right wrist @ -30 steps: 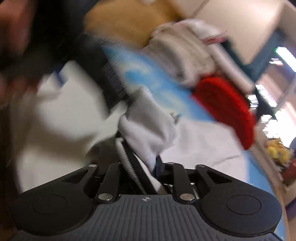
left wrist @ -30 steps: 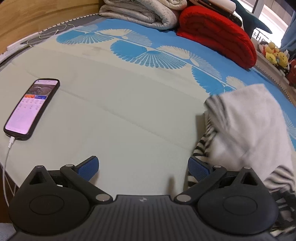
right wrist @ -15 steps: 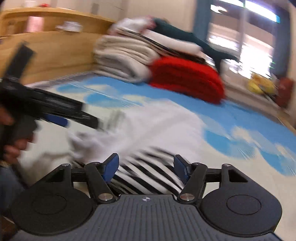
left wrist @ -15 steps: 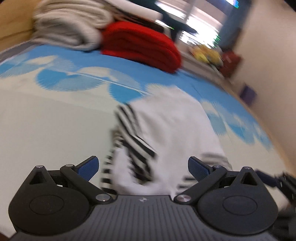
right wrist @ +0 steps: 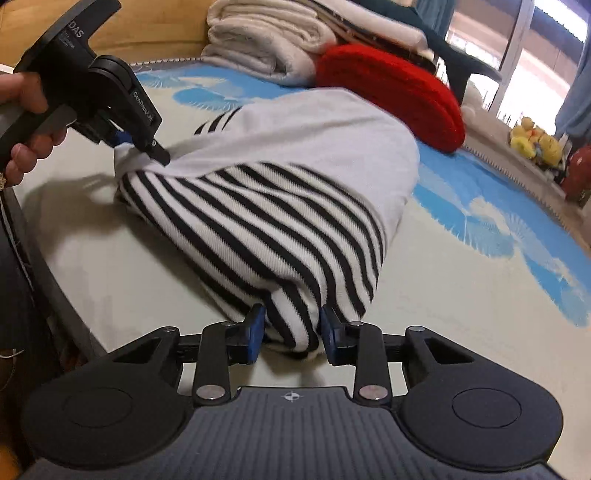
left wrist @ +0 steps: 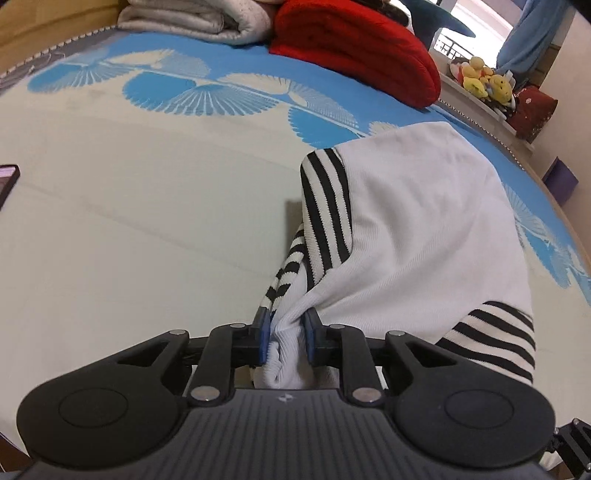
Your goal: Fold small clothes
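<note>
On bed (left wrist: 129,221), L gripper (left wrist: 284,334) & R gripper (right wrist: 291,328) closing, each pinching striped garment (right wrist: 280,229).

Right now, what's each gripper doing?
Left gripper: closing on a white bunch of the striped garment.
Right gripper: closing on the garment's striped end.

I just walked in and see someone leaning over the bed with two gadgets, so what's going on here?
A person is folding a small black-and-white striped garment on the bed, holding a pair of tongs in each hand. The left tongs are closing on a bunched white edge of it, the cloth squeezed between the pads. The right tongs are closing on a striped corner at the opposite end. The garment lies rumpled between them, not yet folded flat. Folded blankets, grey and red, lie at the far side.
</note>
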Tool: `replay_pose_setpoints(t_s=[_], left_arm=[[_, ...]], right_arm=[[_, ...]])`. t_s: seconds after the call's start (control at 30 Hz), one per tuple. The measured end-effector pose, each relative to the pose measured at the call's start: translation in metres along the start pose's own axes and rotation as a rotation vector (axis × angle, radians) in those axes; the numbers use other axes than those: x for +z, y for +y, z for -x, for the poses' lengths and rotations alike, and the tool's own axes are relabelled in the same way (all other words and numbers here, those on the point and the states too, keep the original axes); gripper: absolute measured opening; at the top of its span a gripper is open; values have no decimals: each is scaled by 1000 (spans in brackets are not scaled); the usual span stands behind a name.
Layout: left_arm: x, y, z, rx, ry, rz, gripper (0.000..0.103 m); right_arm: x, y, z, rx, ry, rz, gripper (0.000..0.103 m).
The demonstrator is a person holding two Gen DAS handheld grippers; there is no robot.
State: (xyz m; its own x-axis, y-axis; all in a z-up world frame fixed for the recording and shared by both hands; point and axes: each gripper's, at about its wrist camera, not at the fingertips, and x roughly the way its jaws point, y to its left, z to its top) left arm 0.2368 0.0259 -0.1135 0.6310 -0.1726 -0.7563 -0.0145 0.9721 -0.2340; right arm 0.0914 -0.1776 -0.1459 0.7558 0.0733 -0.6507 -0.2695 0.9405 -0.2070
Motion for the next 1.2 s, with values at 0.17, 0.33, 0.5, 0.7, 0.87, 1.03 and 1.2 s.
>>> replay_pose_setpoints(t_s=[0.17,0.33,0.5,0.7,0.87,1.03,1.2], left_arm=[[0,14,13,-9,-26,103,51],[-8,26,45,-81,-58,127,76],[-16,25,48,-140,-22,149,77],[-20,25,33,-205,63,196,77],[-21,24,13,-202,129,226,80],[-21,31,7,-199,143,254,81],[-28,38,10,-270,159,304,86]], right_arm=[[1,-17,21,92,9,-108,28],[26,-77,57,118,-118,-332,29],[104,-107,20,81,-194,-219,29],[195,-103,-111,105,-76,-11,28],[246,-92,-221,107,136,16,28],[254,-113,-251,165,257,-131,27],[244,-193,-196,178,85,-388,90]])
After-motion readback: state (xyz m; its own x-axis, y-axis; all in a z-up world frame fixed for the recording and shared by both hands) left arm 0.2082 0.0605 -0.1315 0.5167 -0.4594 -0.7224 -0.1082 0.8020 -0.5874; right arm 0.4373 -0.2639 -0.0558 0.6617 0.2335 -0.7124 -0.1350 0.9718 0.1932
